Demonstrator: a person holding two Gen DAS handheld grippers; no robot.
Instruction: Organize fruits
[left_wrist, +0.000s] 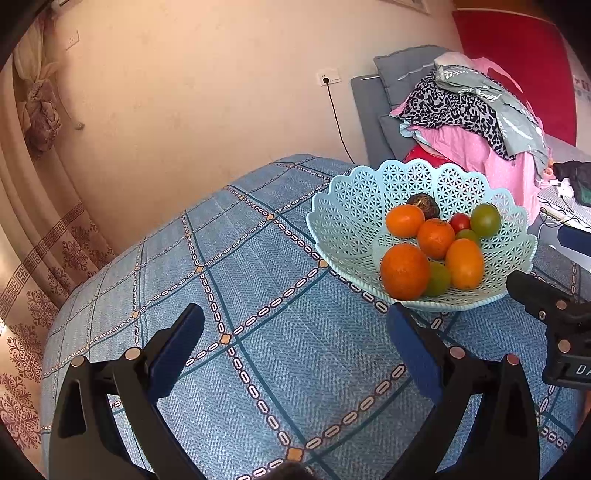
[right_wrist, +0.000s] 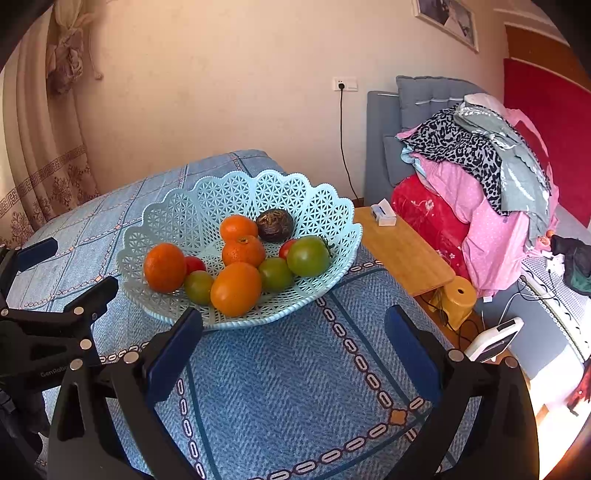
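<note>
A pale blue lattice basket (left_wrist: 354, 214) (right_wrist: 173, 218) stands on the blue patterned tablecloth (left_wrist: 258, 350) (right_wrist: 288, 387). It holds several oranges (left_wrist: 404, 271) (right_wrist: 236, 288), green tomatoes (left_wrist: 485, 220) (right_wrist: 308, 256), red tomatoes (left_wrist: 460, 222) (right_wrist: 194, 264) and one dark wrinkled fruit (left_wrist: 424, 205) (right_wrist: 275, 225). My left gripper (left_wrist: 295, 328) is open over bare cloth, left of and in front of the basket. My right gripper (right_wrist: 293, 328) is open and empty just in front of the basket's near rim. In the right wrist view the left gripper (right_wrist: 70, 273) shows at the left; in the left wrist view the right gripper (left_wrist: 554, 314) shows at the right edge.
A small wooden table (right_wrist: 402, 251) with a white box (right_wrist: 384, 215) stands right of the covered table. Behind it a grey sofa (right_wrist: 399, 122) carries piled clothes (right_wrist: 480, 177) (left_wrist: 472, 122). A yellow stool (right_wrist: 458, 299) and cables lie on the floor. Curtains (left_wrist: 40, 236) hang left.
</note>
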